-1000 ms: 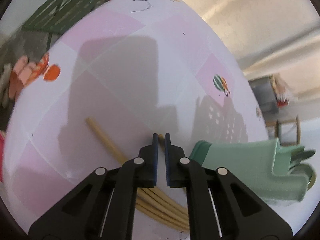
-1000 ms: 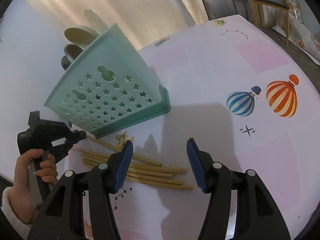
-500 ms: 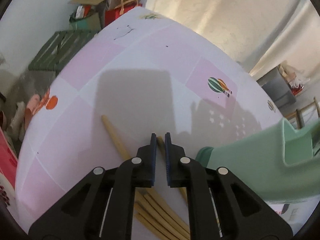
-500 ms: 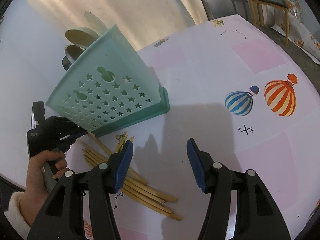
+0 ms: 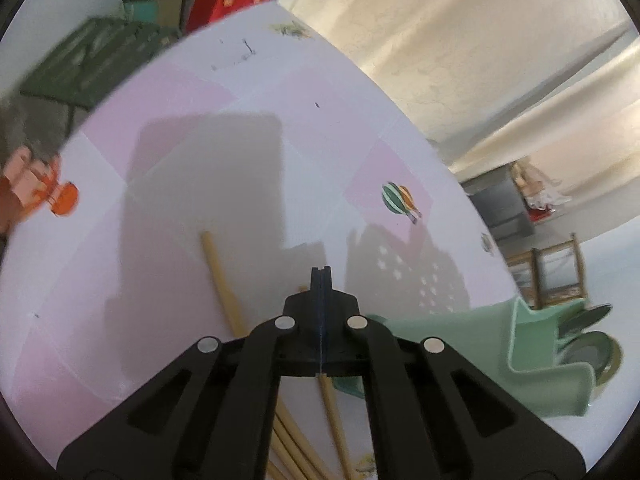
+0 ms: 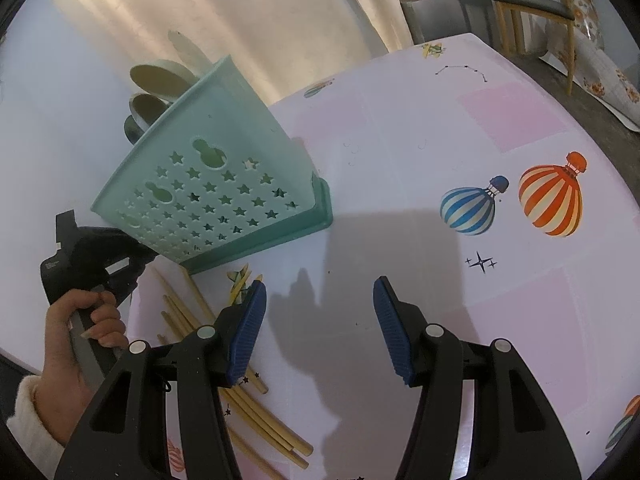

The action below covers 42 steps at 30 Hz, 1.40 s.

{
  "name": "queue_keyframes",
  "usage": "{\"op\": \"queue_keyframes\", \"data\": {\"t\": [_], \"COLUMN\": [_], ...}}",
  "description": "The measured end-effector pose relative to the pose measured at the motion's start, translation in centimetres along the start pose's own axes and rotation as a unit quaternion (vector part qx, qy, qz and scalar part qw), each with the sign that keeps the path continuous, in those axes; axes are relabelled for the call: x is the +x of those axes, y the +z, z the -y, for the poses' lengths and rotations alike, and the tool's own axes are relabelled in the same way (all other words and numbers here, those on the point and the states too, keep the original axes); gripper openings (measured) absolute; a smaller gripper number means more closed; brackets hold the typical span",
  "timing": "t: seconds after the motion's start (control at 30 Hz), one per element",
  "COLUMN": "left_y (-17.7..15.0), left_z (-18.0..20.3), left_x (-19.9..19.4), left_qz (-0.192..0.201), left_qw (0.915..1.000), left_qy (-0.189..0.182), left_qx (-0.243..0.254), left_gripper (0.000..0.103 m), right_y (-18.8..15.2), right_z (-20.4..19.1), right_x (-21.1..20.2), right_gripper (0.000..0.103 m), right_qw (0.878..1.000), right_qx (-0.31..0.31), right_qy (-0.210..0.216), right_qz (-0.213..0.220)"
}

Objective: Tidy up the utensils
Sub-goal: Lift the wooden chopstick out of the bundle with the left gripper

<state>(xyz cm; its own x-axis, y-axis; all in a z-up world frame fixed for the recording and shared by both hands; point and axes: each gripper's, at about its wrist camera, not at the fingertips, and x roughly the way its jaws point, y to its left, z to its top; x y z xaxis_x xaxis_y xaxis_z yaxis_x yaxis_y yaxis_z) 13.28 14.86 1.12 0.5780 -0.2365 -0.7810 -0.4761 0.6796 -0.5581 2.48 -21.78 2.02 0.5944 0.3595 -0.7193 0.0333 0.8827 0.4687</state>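
A mint-green utensil holder (image 6: 224, 184) with star holes stands on the table, and spoons (image 6: 156, 76) stick out of its top. Several wooden chopsticks (image 6: 256, 412) lie fanned out on the tablecloth in front of it, partly under my right gripper's left finger. My left gripper (image 5: 321, 276) is closing. Its pads meet with nothing visible between them, while one chopstick (image 5: 332, 412) runs beneath it and another (image 5: 222, 280) lies to its left. The holder (image 5: 460, 344) sits just right of it. My right gripper (image 6: 318, 320) hangs open and empty above bare cloth.
A person's hand (image 6: 92, 320) holds the left gripper (image 6: 136, 258) at the holder's base. The tablecloth (image 6: 500, 120) is pink and white with balloon prints. Off the table stand a chair (image 6: 532, 4), a grey cabinet (image 6: 444, 12) and a green rack (image 5: 92, 60).
The left gripper's jaws went from a narrow gap around a chopstick tip to fully together. The chopstick pile swung from lying crosswise to slanting toward the near edge. The right gripper stayed still.
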Motion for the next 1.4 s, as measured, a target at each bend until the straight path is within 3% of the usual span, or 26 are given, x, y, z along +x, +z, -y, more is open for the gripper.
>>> {"op": "queue_keyframes", "data": {"t": [0.1, 0.3, 0.5, 0.63, 0.8, 0.93, 1.17, 1.23, 1.4], "left_y": [-0.5, -1.4, -0.9, -1.4, -2.4, -3.1, -2.1, -1.5, -1.5], "left_z": [0.4, 2.3, 2.6, 3.7, 4.0, 4.7, 4.5, 4.1, 4.1], "left_x": [0.5, 1.6, 1.9, 2.3, 2.4, 2.8, 2.7, 2.7, 3.0], "left_qz": [-0.018, -0.002, -0.002, 0.013, 0.043, 0.056, 0.039, 0.032, 0.015], "left_qw": [0.9992, 0.9930, 0.9928, 0.9838, 0.9764, 0.9597, 0.9637, 0.9707, 0.9786], "left_qy": [0.028, 0.079, 0.082, 0.111, 0.122, 0.146, 0.138, 0.116, 0.085], "left_qx": [0.021, 0.087, 0.087, 0.141, 0.173, 0.234, 0.226, 0.208, 0.187], "left_gripper": [0.000, 0.006, 0.006, 0.008, 0.008, 0.011, 0.006, 0.004, 0.003], "right_y": [-0.1, -0.1, 0.0, -0.4, -0.7, -0.5, -0.5, -0.6, -0.6], "right_z": [-0.2, -0.3, 0.3, 0.5, 0.3, 0.2, -0.4, -0.4, -0.4], "right_x": [0.1, 0.3, 0.3, 0.5, 0.8, 0.5, 0.2, 0.1, 0.0], "right_gripper": [0.055, 0.055, 0.055, 0.055, 0.055, 0.055, 0.055, 0.055, 0.055], "right_qw": [1.000, 1.000, 1.000, 1.000, 1.000, 1.000, 1.000, 1.000, 1.000], "right_qx": [-0.004, -0.008, 0.003, 0.008, 0.010, 0.006, 0.001, -0.003, -0.005], "right_qy": [-0.001, 0.001, 0.004, 0.004, 0.003, 0.002, 0.000, -0.002, -0.004], "right_qz": [-0.001, -0.004, -0.004, -0.007, -0.011, -0.006, -0.003, -0.003, -0.005]}}
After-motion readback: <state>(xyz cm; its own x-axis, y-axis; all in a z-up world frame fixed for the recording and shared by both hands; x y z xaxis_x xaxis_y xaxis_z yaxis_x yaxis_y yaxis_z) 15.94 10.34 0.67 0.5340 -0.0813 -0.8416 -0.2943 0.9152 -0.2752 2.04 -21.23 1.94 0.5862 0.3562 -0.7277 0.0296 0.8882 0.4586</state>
